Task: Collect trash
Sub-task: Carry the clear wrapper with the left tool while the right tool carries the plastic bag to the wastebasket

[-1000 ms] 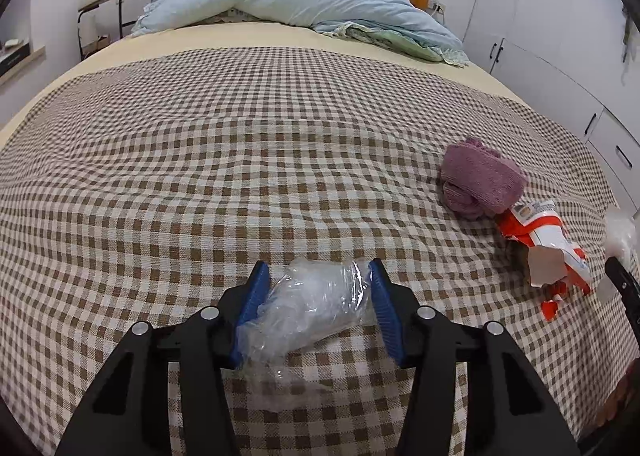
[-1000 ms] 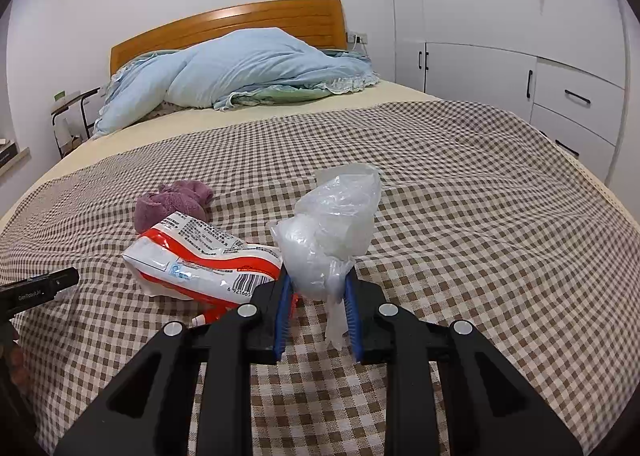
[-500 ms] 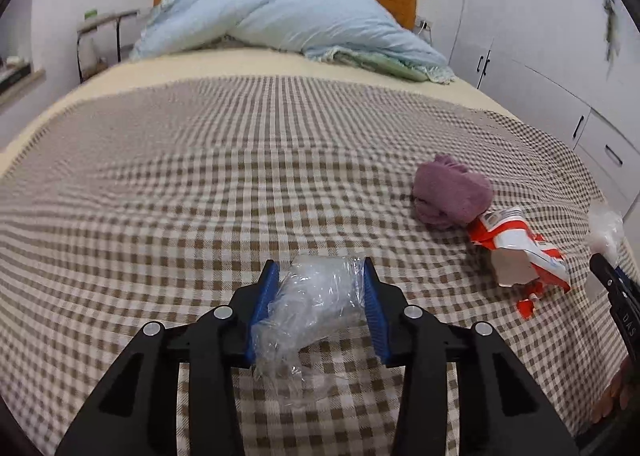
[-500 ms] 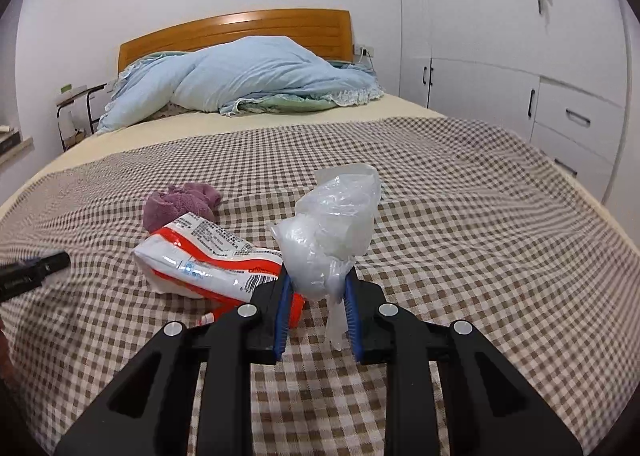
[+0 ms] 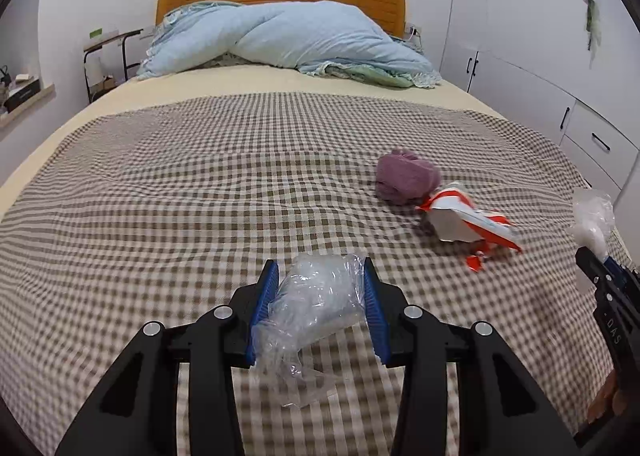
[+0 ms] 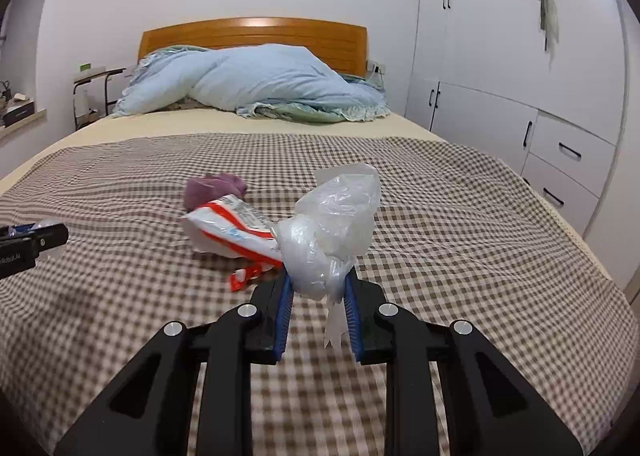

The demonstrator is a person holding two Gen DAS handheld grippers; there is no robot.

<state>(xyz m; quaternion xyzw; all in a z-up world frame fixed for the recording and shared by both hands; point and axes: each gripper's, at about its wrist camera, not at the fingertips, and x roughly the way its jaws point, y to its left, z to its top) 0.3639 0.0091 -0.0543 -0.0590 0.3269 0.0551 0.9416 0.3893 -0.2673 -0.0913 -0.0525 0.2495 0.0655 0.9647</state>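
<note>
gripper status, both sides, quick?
Left gripper: shut on clear plastic wrapper, having just closed further.
Right gripper: shut on white plastic bag.

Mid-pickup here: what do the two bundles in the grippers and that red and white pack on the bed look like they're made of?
Clear bundle in the left gripper: thin transparent plastic film, glossy, crinkled, the checks showing through.
Whitish bundle in the right gripper: translucent plastic bag, cloudy, wrinkled, probably stuffed with something white.
Red and white pack: printed plastic or foil-lined wrapper, smooth and creased; which one is unclear.
</note>
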